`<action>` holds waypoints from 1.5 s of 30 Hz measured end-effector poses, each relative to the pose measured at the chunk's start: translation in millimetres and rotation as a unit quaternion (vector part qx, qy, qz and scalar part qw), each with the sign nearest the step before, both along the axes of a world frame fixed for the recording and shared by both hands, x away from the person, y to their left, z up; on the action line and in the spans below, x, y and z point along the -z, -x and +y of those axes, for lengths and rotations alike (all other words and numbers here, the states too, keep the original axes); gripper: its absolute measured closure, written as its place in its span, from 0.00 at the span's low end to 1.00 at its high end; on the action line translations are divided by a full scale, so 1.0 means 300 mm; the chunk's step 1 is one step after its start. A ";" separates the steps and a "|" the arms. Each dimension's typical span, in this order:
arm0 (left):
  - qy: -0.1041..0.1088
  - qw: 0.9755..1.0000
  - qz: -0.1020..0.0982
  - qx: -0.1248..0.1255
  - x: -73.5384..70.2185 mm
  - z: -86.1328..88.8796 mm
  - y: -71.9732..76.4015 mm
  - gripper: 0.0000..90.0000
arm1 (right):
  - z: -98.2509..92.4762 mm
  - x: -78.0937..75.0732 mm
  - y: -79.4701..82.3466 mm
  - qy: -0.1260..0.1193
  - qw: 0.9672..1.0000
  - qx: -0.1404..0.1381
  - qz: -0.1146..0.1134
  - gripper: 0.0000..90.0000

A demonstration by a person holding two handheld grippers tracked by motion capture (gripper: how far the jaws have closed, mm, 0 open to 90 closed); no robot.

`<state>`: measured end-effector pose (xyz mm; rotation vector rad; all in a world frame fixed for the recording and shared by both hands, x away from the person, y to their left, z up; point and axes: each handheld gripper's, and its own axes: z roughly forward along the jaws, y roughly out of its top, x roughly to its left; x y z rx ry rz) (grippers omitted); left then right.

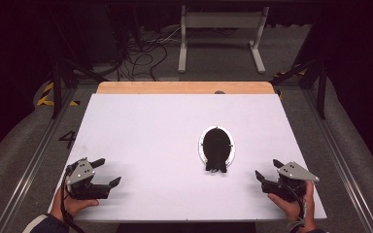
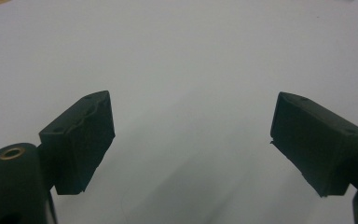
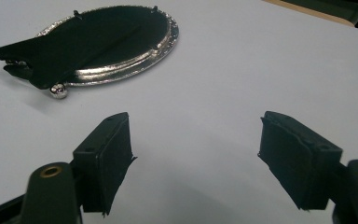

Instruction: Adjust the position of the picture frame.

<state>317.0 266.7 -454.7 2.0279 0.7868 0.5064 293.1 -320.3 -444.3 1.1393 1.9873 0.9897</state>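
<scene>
The oval frame [image 1: 216, 146], face down right of centre on the white table [image 1: 141, 131], appears rigid, light, slippery-rimmed and possibly fragile, best pinched across its silver edge or black stand flap by the nearer right gripper [image 1: 269, 171], both it and the left gripper [image 1: 107, 171] gaping empty.

Each black tool, left [image 1: 102, 171] and right [image 1: 268, 170], wears a grey three-cornered plate; a dark, white-striped sleeve [image 1: 41, 224] sits lower left.

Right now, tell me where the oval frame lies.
In the high view the oval frame lies face down on the white table, right of centre, nearer the right gripper.
</scene>
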 end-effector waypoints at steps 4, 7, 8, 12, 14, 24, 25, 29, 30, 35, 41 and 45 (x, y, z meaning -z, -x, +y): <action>-0.001 1.000 0.006 0.004 0.002 0.001 0.001 0.16 | 0.004 0.000 -0.011 -0.002 1.000 0.001 0.001 0.28; 0.000 1.000 0.011 0.005 0.001 0.003 0.002 0.16 | 0.012 0.001 -0.020 0.001 1.000 -0.004 0.002 0.30; 0.003 1.000 0.016 0.007 0.002 0.001 -0.003 0.16 | 0.019 0.003 -0.029 0.002 1.000 -0.013 0.005 0.34; 0.000 1.000 0.018 0.009 0.003 -0.003 -0.009 0.16 | 0.024 0.003 -0.045 0.000 1.000 -0.023 0.016 0.45; -0.002 1.000 0.015 0.006 0.002 -0.009 -0.010 0.16 | 0.026 0.006 -0.056 -0.002 0.999 -0.027 0.024 0.51; -0.014 0.999 0.023 0.047 -0.008 -0.078 -0.037 0.54 | 0.060 0.003 -0.192 -0.020 0.997 -0.022 0.065 0.88; -0.023 0.998 0.029 0.051 -0.006 -0.087 -0.043 0.62 | 0.067 0.001 -0.212 -0.022 0.998 -0.017 0.064 0.90; -0.038 0.996 0.046 0.061 0.000 -0.105 -0.062 0.89 | 0.105 -0.004 -0.289 -0.015 0.997 -0.014 0.070 0.95; -0.037 0.996 0.048 0.060 0.001 -0.109 -0.068 0.93 | 0.110 -0.008 -0.305 -0.017 0.997 -0.014 0.071 0.97; -0.041 0.995 0.055 0.067 0.002 -0.135 -0.086 1.00 | 0.133 -0.008 -0.376 -0.035 0.996 -0.001 0.088 1.00; -0.053 0.995 0.050 0.074 -0.006 -0.176 -0.101 1.00 | 0.161 0.013 -0.418 -0.024 0.996 0.001 0.090 1.00; -0.050 0.994 0.048 0.079 -0.011 -0.200 -0.116 1.00 | 0.171 0.012 -0.438 -0.022 0.996 -0.001 0.088 1.00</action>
